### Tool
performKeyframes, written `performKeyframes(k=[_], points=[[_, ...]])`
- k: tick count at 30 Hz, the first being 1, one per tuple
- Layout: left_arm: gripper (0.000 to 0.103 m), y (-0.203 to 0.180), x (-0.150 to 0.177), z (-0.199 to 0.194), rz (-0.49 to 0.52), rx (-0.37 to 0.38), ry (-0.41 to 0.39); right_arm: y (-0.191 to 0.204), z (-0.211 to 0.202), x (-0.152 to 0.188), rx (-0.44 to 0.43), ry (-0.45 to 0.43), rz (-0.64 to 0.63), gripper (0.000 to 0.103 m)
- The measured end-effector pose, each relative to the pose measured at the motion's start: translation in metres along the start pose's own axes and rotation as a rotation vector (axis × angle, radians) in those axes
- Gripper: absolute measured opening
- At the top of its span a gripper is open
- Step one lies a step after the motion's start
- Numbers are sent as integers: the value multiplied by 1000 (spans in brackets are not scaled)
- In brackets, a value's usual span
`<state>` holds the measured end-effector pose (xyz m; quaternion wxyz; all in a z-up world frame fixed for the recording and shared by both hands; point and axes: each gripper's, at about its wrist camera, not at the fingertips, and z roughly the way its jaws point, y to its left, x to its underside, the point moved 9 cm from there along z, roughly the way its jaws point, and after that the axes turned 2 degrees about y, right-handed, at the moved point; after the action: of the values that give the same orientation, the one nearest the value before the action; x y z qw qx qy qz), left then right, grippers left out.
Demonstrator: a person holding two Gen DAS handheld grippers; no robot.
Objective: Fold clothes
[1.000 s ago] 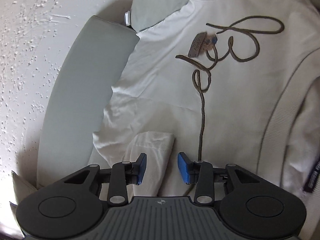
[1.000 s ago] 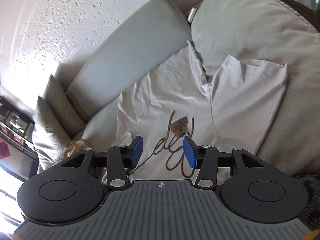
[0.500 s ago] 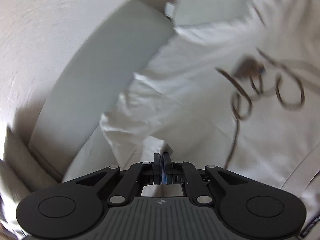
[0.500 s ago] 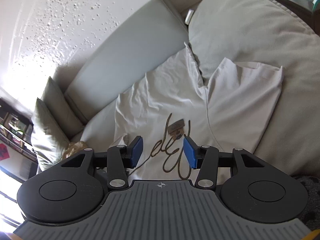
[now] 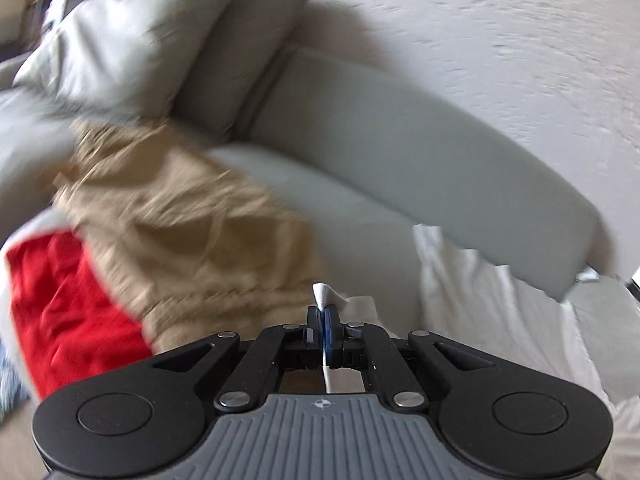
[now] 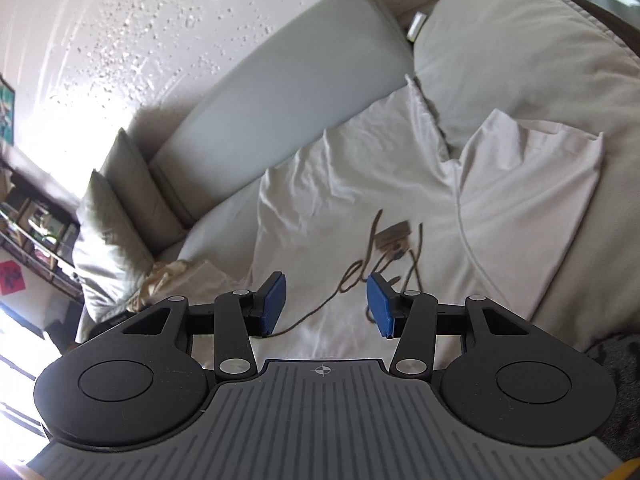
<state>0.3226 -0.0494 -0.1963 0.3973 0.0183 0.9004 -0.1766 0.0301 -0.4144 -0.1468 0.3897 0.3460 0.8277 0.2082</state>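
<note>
A white garment (image 6: 360,184) lies spread on the grey sofa, with a brown drawstring (image 6: 376,264) and a small tag (image 6: 394,236) on top. One part of it is folded over at the right (image 6: 528,200). My left gripper (image 5: 323,320) is shut on a white cloth edge of the garment (image 5: 322,292), which pokes up between the blue pads; more of the white fabric shows at the right (image 5: 492,308). My right gripper (image 6: 322,304) is open and empty, held above the garment near the drawstring.
A tan garment (image 5: 184,216) and a red one (image 5: 68,304) lie in a pile to the left on the sofa seat. Grey cushions (image 5: 132,40) stand at the left end, the backrest (image 6: 280,92) runs behind, and a large cushion (image 6: 520,48) bounds the right.
My left gripper closed on the garment's edge and swung left, so its view now faces the tan and red clothes. The right gripper stayed open and nearly still.
</note>
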Motion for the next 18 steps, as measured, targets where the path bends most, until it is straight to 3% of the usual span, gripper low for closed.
performKeyframes(k=[5, 8, 10, 14, 18], points=[[3, 18, 13, 5, -44, -26, 15, 8, 1, 9, 9, 34, -19, 54], [12, 12, 11, -4, -55, -32, 36, 1, 0, 11, 30, 34, -9, 57], [44, 5, 12, -16, -38, -37, 28, -14, -5, 6, 68, 3, 13, 58], [46, -21, 21, -48, 26, -19, -6, -73, -24, -17, 203, -106, 98, 58], [46, -66, 46, -67, 77, 105, 17, -131, -45, -42, 277, -206, 198, 58]])
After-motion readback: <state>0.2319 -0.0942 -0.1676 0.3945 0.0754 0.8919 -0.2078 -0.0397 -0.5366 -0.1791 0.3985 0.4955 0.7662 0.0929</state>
